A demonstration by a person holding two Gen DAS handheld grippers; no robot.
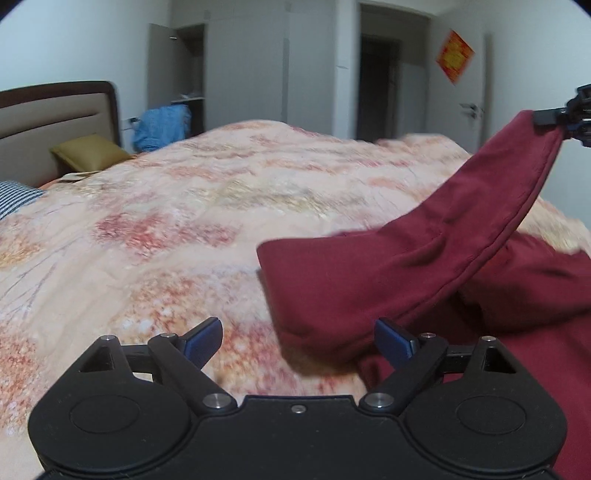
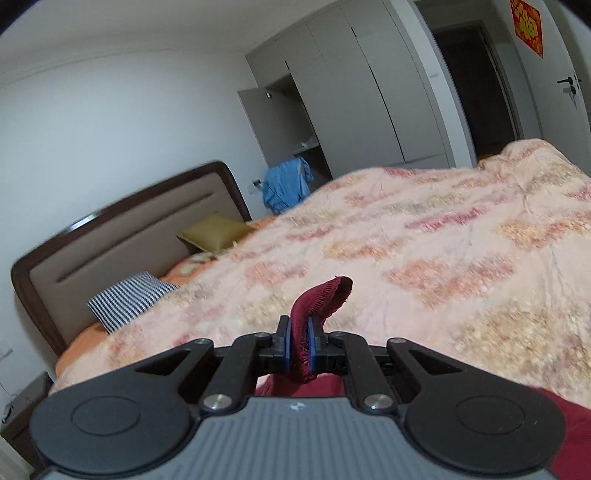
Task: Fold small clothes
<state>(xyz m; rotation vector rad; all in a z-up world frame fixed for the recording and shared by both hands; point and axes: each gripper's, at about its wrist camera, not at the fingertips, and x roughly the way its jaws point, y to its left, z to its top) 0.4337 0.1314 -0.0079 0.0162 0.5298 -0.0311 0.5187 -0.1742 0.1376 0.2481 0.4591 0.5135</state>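
Note:
A dark red garment [image 1: 406, 273] lies on the floral bedspread [image 1: 184, 221], one part pulled up in a long strip toward the upper right. My right gripper [image 1: 554, 116] is shut on the end of that strip, up in the air. In the right wrist view the red cloth's hem [image 2: 321, 295] sticks up from between the shut jaws of the right gripper [image 2: 299, 347]. My left gripper [image 1: 299, 341] stands open low over the bed. Its right fingertip [image 1: 393, 341] is at the garment's lower edge, and the bedspread shows between the fingers.
The bed has a padded headboard [image 2: 122, 240], an olive cushion [image 2: 214, 230] and a striped pillow [image 2: 129, 295] at its head. A blue garment [image 2: 284, 184] hangs by an open wardrobe [image 2: 291, 110]. A dark doorway [image 2: 476, 85] and a white door with a red decoration [image 2: 526, 27] lie beyond.

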